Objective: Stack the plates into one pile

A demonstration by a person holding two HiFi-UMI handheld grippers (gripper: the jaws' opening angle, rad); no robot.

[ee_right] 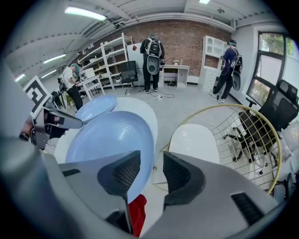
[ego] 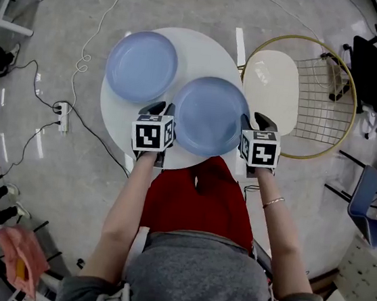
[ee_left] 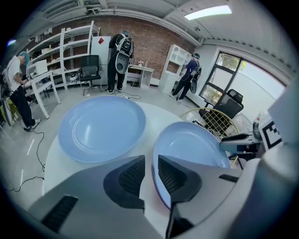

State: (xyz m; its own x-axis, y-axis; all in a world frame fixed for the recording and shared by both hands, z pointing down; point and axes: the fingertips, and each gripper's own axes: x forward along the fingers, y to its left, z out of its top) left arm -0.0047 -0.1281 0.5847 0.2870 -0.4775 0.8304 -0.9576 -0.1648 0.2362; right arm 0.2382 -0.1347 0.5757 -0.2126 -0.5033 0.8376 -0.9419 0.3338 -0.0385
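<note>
Plates: two pale blue ones are lying side by side, unstacked, on the round white table [ego: 207,50]. The far plate [ego: 141,66] is sitting toward the table's back left. The near plate [ego: 210,115] is sitting toward the front right, with its right rim reaching the table's edge. The two rims are lying just beside each other; contact cannot be told.

Left gripper [ego: 164,113] is flanking the near plate's left rim. In the left gripper view its jaws are standing spread, with the plate's rim running between them. The rim is lying close to the right pad, and a strip of white table is showing between the rim and the left pad. No pinch.

Right gripper [ego: 256,124] is flanking the same plate's right rim. In the right gripper view its jaws are also standing spread. The plate's edge is passing through the gap, clear of the right pad. No pinch.

Both grippers are pointing steeply down, held on outstretched forearms.

A white-seated chair [ego: 271,88] with a gold wire frame is standing just right of the table. A red cloth [ego: 200,195] is showing below the table's near edge.
</note>
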